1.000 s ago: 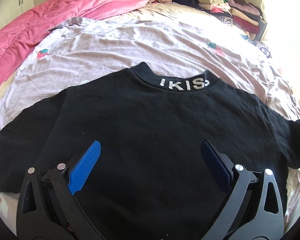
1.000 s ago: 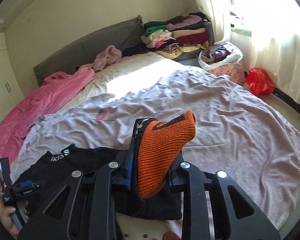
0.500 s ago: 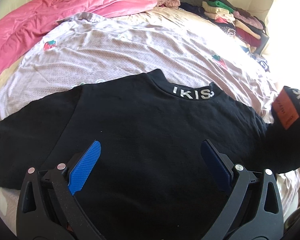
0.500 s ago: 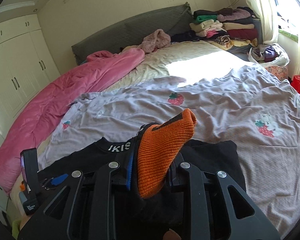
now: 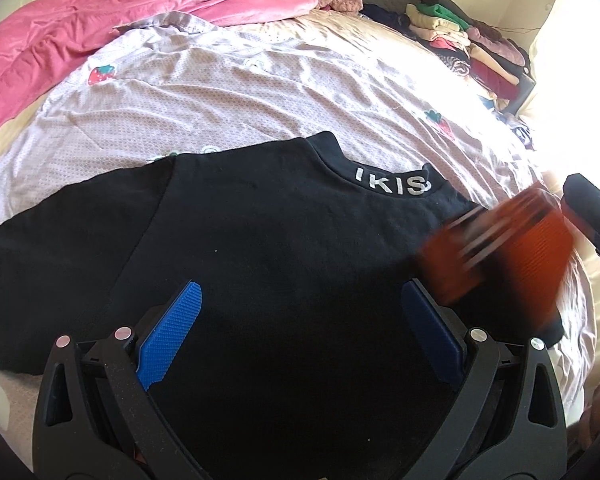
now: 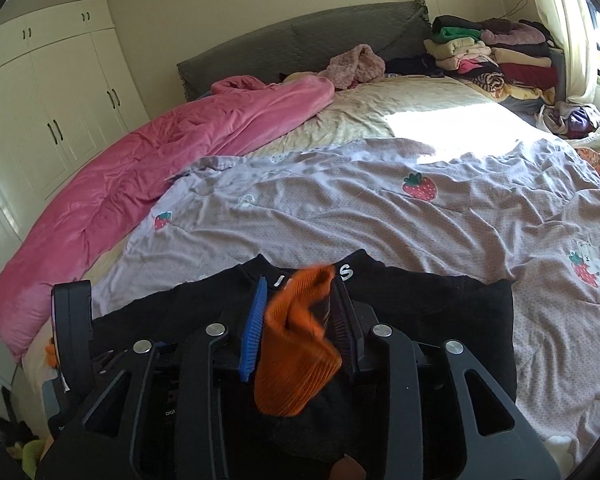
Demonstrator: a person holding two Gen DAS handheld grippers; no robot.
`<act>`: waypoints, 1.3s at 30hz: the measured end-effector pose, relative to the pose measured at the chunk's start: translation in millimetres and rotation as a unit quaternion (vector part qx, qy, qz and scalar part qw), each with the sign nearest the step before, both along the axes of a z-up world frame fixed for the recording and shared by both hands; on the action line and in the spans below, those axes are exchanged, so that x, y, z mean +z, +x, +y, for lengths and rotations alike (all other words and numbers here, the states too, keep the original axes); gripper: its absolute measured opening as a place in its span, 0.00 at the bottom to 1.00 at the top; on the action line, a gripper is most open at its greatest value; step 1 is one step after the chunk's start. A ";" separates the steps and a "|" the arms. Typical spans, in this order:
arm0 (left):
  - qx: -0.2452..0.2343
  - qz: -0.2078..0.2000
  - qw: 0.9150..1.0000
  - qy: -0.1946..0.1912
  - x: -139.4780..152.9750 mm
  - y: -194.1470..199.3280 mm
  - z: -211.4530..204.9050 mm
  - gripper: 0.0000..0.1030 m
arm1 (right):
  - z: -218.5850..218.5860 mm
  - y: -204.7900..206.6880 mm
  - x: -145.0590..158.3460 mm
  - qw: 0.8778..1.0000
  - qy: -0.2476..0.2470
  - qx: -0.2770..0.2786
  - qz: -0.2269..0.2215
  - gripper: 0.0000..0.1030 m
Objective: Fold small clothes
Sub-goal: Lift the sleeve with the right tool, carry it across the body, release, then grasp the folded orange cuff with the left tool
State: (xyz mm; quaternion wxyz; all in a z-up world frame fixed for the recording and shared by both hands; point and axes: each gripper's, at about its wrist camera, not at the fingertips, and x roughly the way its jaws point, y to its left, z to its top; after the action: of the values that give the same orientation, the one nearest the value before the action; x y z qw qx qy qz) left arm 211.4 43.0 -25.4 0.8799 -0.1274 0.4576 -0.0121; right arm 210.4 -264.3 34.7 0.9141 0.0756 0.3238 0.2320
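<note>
My left hand-held gripper (image 5: 300, 336) hung over the black shirt (image 5: 260, 260) with its blue pads standing wide apart and nothing between them. The shirt lay spread flat on the lilac strawberry-print cover (image 6: 380, 216) of the bed, its collar with white lettering (image 5: 390, 185) pointing toward the headboard. My right hand-held gripper (image 6: 300, 320) was over the shirt's right side, with the orange ribbed cuff (image 6: 296, 352) of its sleeve between the pads. Its jaws had just been opening, and the cuff sat crumpled and loose in the gap, blurred in the left view, so I could not tell for certain whether the pads pressed on it. A pink quilt (image 6: 140, 168) lay bunched along the bed's left edge, and a stack of folded clothes (image 6: 496, 60) stood by the grey headboard (image 6: 300, 44), well apart from the shirt
</note>
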 end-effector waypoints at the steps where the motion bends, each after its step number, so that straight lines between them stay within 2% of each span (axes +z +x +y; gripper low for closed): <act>1: -0.003 0.000 1.000 -0.006 -0.2 -0.1 0.2 0.91 | -0.4 -1.2 1.0 1.000 0.000 0.001 -0.003 0.42; 7: -0.006 0.003 0.999 -0.039 -3.9 -1.3 5.1 0.91 | -8.3 -3.2 0.8 1.000 -0.003 -0.001 -0.003 0.44; 11: -0.004 0.001 0.997 -0.073 -4.3 -2.2 10.1 0.91 | -18.1 -4.3 -2.2 1.000 -0.010 -0.008 0.001 0.50; 19: -0.015 -0.018 0.993 -0.119 3.2 -7.3 13.0 0.91 | -60.7 -14.7 -10.1 0.999 -0.038 -0.037 0.006 0.56; 25: -0.026 -0.033 0.988 -0.151 10.3 -11.5 11.7 0.91 | -103.3 -40.1 -17.3 0.996 -0.067 -0.066 0.005 0.61; 30: -0.038 -0.035 0.988 -0.144 12.5 -13.3 4.6 0.91 | -125.0 -66.1 -26.3 0.995 -0.071 -0.071 0.009 0.63; 36: -0.012 -0.005 0.997 -0.079 -6.6 -7.9 0.7 0.91 | -121.6 -77.5 -34.8 0.995 -0.074 -0.062 0.013 0.63; 39: -0.006 0.003 0.998 -0.066 -11.3 -7.7 2.8 0.91 | -108.8 -76.6 -38.1 0.996 -0.078 -0.050 0.014 0.63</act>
State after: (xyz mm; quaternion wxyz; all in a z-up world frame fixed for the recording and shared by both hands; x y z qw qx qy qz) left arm 203.7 45.8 -36.8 0.8682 -0.1825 0.4591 -0.0467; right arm 133.8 -373.1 -3.4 0.9228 0.0233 0.3500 0.1592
